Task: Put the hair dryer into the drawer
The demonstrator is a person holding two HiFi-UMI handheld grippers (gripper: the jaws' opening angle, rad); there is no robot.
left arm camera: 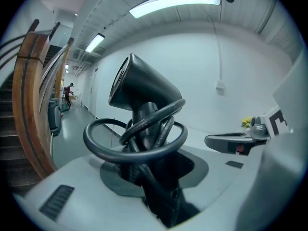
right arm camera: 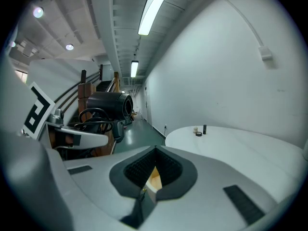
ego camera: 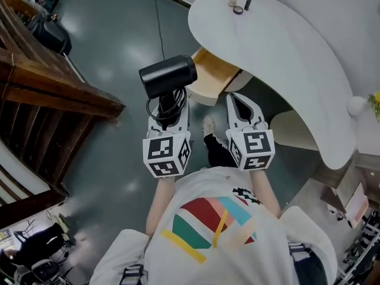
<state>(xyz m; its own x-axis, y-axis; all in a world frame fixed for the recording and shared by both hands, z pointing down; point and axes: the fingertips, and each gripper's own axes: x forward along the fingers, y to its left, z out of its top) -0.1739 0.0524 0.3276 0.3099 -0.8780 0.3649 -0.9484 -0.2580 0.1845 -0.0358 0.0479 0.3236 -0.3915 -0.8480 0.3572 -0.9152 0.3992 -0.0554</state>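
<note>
Evidently the hair dryer [ego camera: 168, 75] is carried by its handle [left arm camera: 146, 113] so that the heavy barrel rides above the left gripper [ego camera: 169, 103], whose jaws stand roughly half apart and press on that handle from both sides. The cord [left arm camera: 139, 146] is wound in loose loops round the handle, I would judge to stop it trailing or snagging on the way into the drawer [ego camera: 215, 76]. The dryer hangs in the air over the floor [ego camera: 119, 46], just beside the drawer's left corner and not yet above its opening. The drawer stands open, jutting from under the left edge of the table [ego camera: 285, 46], presumably ready to receive the dryer. The right gripper [ego camera: 236, 97] is held alongside the left one and aimed at the drawer. Its jaws are drawn together to a thin slit with nothing in them, so it looks free to steady or push the drawer. The dryer is smooth matt black plastic, a short fat cylinder with a vent grille at one end, and its cord is thick, round and rubbery. The drawer is a straight-sided box of pale wood, and the table top is smooth white with a long curved outline. Both grippers are pale grey plastic with dark ribbed pads, and the floor is dark and glossy
</note>
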